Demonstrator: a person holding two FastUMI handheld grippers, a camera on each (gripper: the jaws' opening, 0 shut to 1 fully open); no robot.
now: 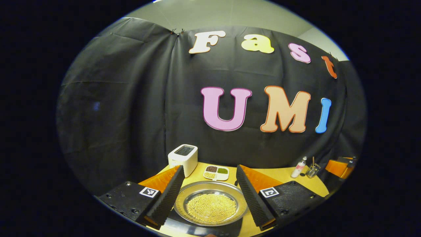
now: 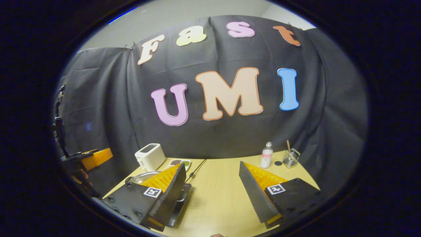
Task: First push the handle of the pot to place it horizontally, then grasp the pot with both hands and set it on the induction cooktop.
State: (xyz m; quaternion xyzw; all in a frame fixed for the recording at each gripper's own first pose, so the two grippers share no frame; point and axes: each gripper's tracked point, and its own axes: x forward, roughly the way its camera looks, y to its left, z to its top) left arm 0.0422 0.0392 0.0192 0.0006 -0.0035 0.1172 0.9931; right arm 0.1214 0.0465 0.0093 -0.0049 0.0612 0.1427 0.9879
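A shallow steel pot (image 1: 210,205) holding yellow beans rests on the black induction cooktop (image 1: 200,228) at the table's near edge. My left gripper (image 1: 209,168) stands open above it, one finger on each side of the pot and neither touching the rim. In the right gripper view the pot's rim (image 2: 140,175) and the cooktop (image 2: 183,197) lie at the left, partly hidden behind one finger. My right gripper (image 2: 212,164) is open over bare tabletop, with nothing between its fingers. I cannot make out how the pot's handle lies.
A white toaster (image 1: 183,159) and a small divided dish (image 1: 216,172) stand behind the pot. A bottle (image 2: 266,155) and a glass (image 2: 291,158) sit at the back right. A black cable (image 2: 196,169) runs across the yellow table (image 2: 223,194).
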